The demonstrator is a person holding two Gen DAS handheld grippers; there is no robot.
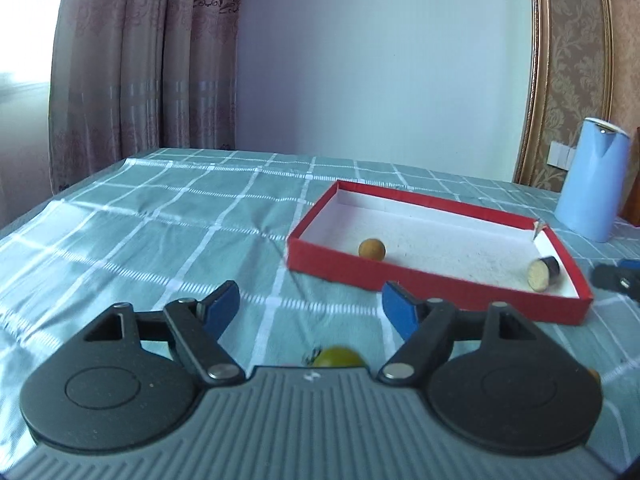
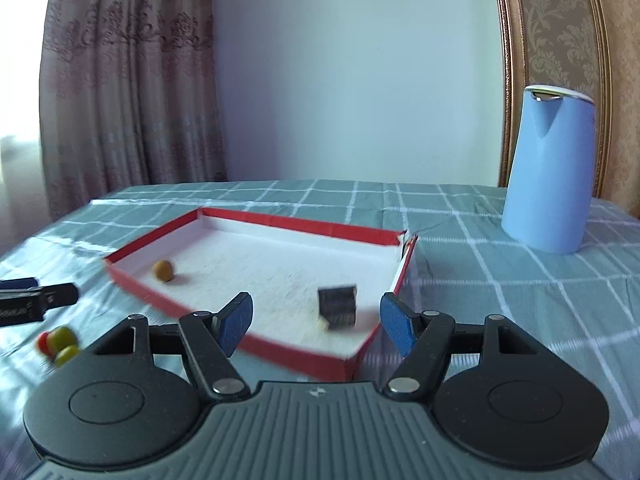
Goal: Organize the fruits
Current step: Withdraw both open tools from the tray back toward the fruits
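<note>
A shallow red box with a white floor lies on the checked tablecloth; it also shows in the right wrist view. Inside it are a small round tan fruit and a dark cut piece with a pale face. My left gripper is open and empty above a green fruit on the cloth. My right gripper is open and empty over the box's near right corner. A cluster of green and red fruits lies left of the box.
A tall light-blue jug stands on the table at the back right. The right gripper's tip shows at the left view's right edge; the left gripper's tip shows at the right view's left edge. Curtains and wall are behind.
</note>
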